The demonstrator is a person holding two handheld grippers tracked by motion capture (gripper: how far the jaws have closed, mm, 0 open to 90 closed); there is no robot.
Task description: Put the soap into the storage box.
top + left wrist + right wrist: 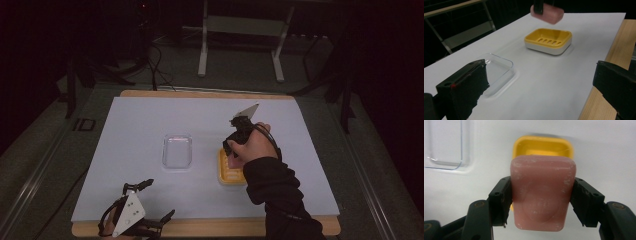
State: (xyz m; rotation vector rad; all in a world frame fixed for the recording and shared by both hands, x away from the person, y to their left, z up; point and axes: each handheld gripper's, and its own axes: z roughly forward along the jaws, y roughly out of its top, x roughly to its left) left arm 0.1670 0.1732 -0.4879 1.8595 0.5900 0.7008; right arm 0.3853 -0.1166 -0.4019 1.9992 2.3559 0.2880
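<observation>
My right gripper (542,197) is shut on a pink bar of soap (542,195), with one jaw pressing each long side. It hangs just above a yellow soap dish (544,145) with a slotted bottom and a white base. In the high view the right gripper (231,149) is over the far end of the dish (231,176). From the left gripper view, the soap (549,14) floats above the dish (548,40). My left gripper (157,200) rests near the table's front left edge, open and holding nothing. A clear shallow tray (177,151) lies left of the dish.
A white mat (150,120) covers a wooden table whose front edge (210,227) shows. In the left gripper view the wood edge (616,45) runs along the right. Beyond the table stand a metal frame's legs (202,55) and cables (157,65) on a dark floor.
</observation>
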